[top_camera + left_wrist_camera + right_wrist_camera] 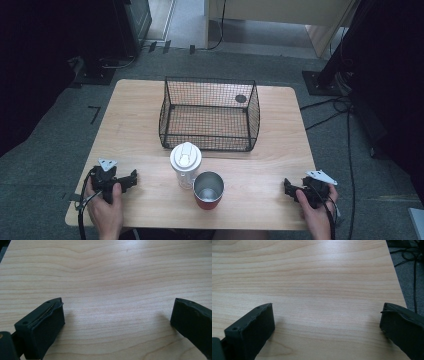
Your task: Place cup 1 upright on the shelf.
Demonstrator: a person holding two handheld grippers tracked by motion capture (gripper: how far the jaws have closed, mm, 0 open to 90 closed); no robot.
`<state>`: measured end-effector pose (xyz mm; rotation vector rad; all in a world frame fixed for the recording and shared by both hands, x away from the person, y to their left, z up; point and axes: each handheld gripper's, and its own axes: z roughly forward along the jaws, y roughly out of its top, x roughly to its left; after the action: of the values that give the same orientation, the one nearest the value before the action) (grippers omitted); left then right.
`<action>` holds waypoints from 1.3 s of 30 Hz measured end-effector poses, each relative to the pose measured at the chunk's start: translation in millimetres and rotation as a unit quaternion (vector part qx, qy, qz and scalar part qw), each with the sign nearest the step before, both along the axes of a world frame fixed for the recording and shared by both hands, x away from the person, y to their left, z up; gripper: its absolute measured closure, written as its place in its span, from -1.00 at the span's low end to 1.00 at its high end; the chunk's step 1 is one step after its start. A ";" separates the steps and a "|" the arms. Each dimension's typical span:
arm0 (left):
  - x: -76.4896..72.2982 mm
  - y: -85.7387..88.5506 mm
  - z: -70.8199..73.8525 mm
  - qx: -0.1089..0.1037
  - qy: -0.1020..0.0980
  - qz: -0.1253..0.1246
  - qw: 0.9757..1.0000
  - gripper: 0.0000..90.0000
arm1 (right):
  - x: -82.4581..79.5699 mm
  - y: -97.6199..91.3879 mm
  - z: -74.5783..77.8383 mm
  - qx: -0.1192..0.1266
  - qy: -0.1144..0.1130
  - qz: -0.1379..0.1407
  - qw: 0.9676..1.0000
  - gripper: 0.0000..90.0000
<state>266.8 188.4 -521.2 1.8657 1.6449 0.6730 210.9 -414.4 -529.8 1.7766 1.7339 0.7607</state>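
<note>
Worktop (140, 125) of pale wood, seen from above. Near its middle front: white lidded tumbler (185, 165) standing upright, and just beside it, toward the front right, red cup (208, 190) with a shiny metal inside, open mouth up, apparently touching the tumbler. Behind both, black wire basket (210, 114), nothing inside, set apart from the tumbler by a narrow strip of bare wood.

Left gripper (131, 179) resting at the front left corner, held in the left hand (106, 212), pointing toward the tumbler and well apart from it. Fingers (42, 327) spread wide in the left gripper view, bare wood grain between them, nothing gripped.

Right gripper (288, 188) at the front right edge, held in the right hand (316, 216), pointing toward the cup and well apart from it. Fingers (252, 330) likewise wide apart in the right gripper view, bare wood between, nothing held; worktop edge, grey floor (409, 272) and dark cables (412, 250) at upper right.
</note>
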 end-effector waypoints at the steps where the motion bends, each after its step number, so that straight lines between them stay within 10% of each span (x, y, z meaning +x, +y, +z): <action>1: 0.0 0.0 0.0 0.000 0.000 0.000 1.000 -1.00 | 0.0 0.2 0.0 0.000 0.000 0.002 1.000 -1.00; 21: -0.1 0.0 -0.1 0.001 0.000 -0.001 1.000 -1.00 | -17.6 45.4 16.6 0.026 -0.052 0.056 0.997 -1.00; 39: -0.1 0.0 -0.1 0.001 0.000 -0.002 1.000 -1.00 | -39.3 123.8 31.8 0.022 -0.092 0.169 0.981 -1.00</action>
<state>266.7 188.4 -521.2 1.8698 1.6416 0.6735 171.6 -290.6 -498.0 1.4005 1.9261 1.0761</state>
